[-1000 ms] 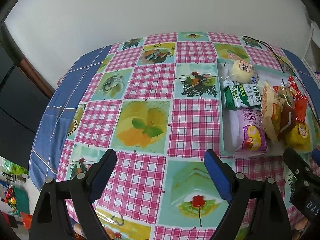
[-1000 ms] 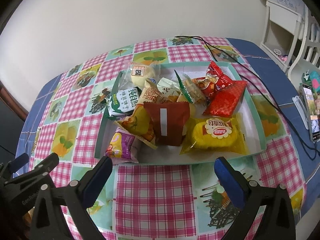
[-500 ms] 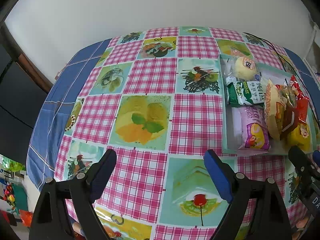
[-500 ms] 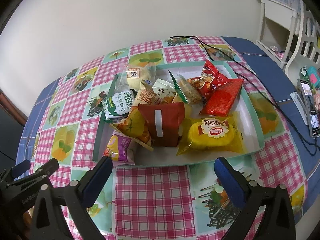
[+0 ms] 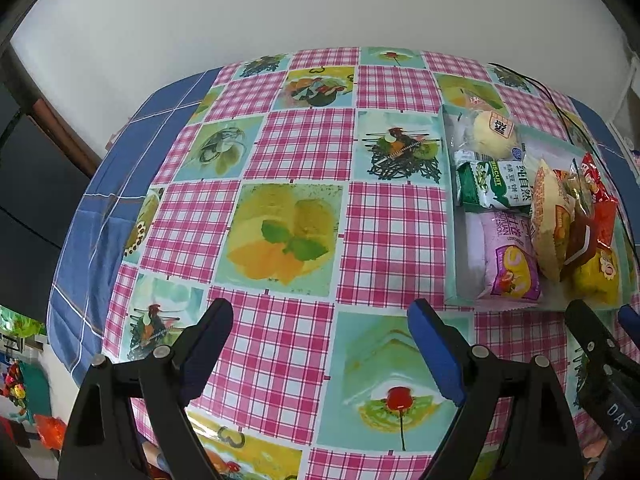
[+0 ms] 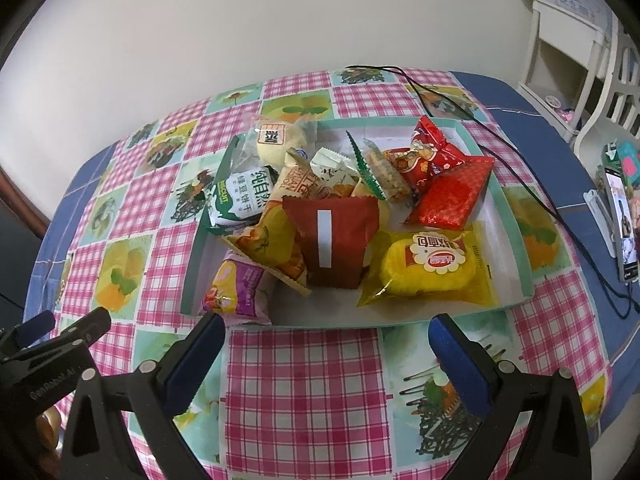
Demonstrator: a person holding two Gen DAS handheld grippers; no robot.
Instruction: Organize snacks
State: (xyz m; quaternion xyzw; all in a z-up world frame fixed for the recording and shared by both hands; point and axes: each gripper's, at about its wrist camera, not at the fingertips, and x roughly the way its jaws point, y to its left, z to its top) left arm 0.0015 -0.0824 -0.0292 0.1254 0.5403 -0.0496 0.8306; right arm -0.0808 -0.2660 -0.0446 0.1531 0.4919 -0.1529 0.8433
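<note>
Both grippers' fingers [image 5: 320, 340] [image 6: 326, 350] gape empty over bare tablecloth [image 5: 288, 240] beside the tray's rim [image 6: 192, 280].

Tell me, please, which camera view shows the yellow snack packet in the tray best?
The right wrist view: the yellow snack packet lies whole and unobstructed near the tray's front edge, its label readable. In the left wrist view, only part of it shows at the picture's right edge, behind other packets.
</note>
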